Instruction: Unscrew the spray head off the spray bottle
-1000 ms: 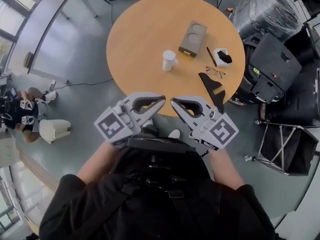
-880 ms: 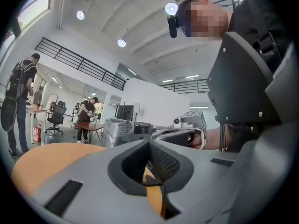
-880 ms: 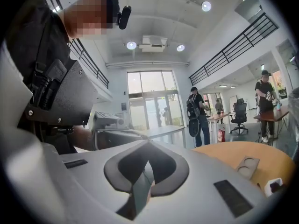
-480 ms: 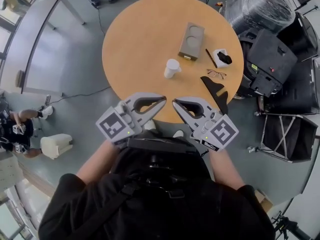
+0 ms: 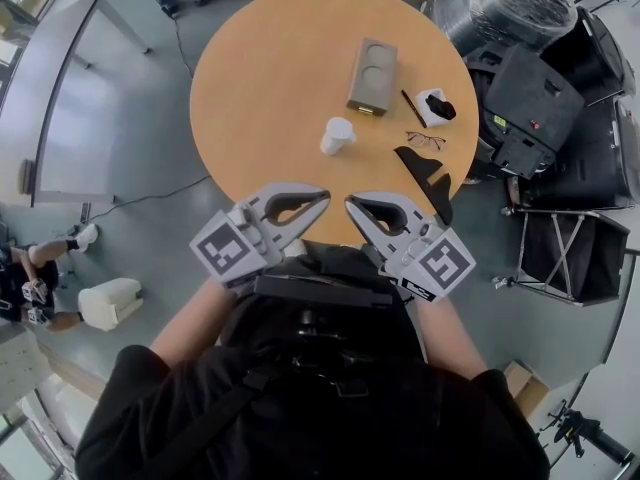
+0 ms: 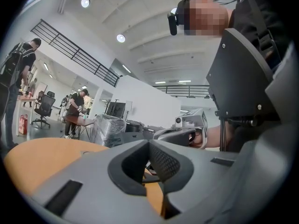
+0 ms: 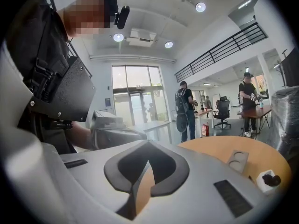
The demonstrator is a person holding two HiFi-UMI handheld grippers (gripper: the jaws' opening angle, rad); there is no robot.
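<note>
Left hand-held gripper (image 5: pixel 322 198) and right hand-held gripper (image 5: pixel 352 205) are closed, empty, well apart from the small white container (image 5: pixel 337 135), probably the spray bottle, on the round orange surface (image 5: pixel 270 78); arriving closed could topple it.

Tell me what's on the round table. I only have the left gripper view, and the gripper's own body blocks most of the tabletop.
Observer: A white cup stands upright near the middle of the table.
Operator: Anything behind it?
Observer: A grey cardboard cup tray lies flat farther back, apart from the cup.
Operator: Is the right gripper carrying something?
Observer: No. The right gripper has its jaws together with nothing between them.
Operator: Can you spot the spray bottle?
Observer: I can't pick one out. Near the table's right edge I see only small things, among them a pair of glasses.
</note>
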